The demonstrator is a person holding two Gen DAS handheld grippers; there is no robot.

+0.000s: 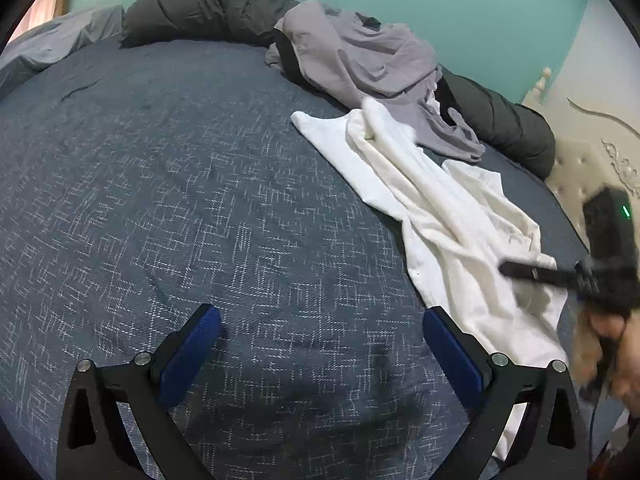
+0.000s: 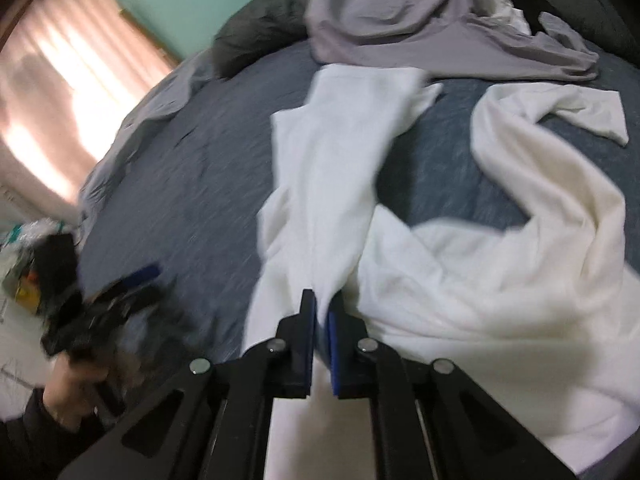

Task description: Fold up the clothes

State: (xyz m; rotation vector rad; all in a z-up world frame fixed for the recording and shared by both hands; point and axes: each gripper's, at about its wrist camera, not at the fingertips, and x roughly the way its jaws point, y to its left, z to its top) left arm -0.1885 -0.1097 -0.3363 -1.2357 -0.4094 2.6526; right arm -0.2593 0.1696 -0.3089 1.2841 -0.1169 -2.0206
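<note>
White cotton is pinched between my right fingers (image 2: 320,312): they are clenched on an edge of the white shirt (image 2: 460,280), low in the middle of the right wrist frame. My left fingers (image 1: 320,344) are spread wide with nothing in them, over bare bed (image 1: 180,180) at the bottom of the left wrist frame. The shirt lies rumpled and twisted across the right half of that frame, unfolded, one sleeve curling toward the upper right. Behind it, at the top, a grey garment (image 1: 360,60) sits heaped on a dark quilt (image 1: 208,8). To fold well, I judge the shirt wants spreading flat: keep the pinch firm, take a second edge with the left, and pull the soft, limp knit taut. The blanket's coarse weave may drag it.
</note>
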